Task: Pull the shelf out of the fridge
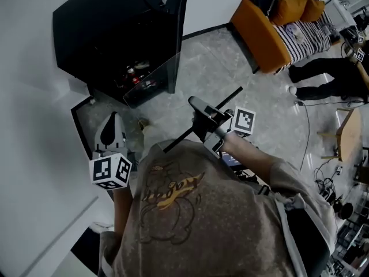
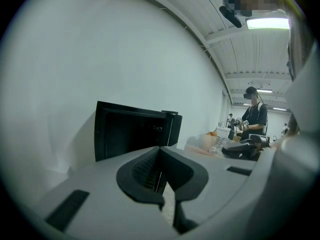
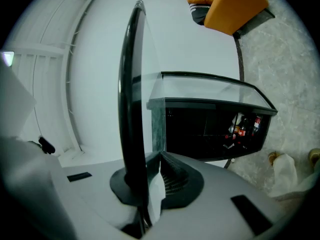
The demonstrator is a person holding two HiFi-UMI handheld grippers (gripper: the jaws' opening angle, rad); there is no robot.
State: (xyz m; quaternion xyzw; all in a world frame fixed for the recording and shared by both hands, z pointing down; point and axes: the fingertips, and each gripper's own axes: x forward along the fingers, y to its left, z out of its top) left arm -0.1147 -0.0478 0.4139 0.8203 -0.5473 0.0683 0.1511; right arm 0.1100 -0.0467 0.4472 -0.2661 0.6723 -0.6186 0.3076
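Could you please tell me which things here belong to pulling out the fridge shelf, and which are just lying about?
Part of the job:
- fridge, door open
- glass shelf, already out of the fridge
- right gripper, shut on the shelf
- left gripper, shut, empty

Just lying about:
- orange sofa
- floor cables
- bottles in the fridge
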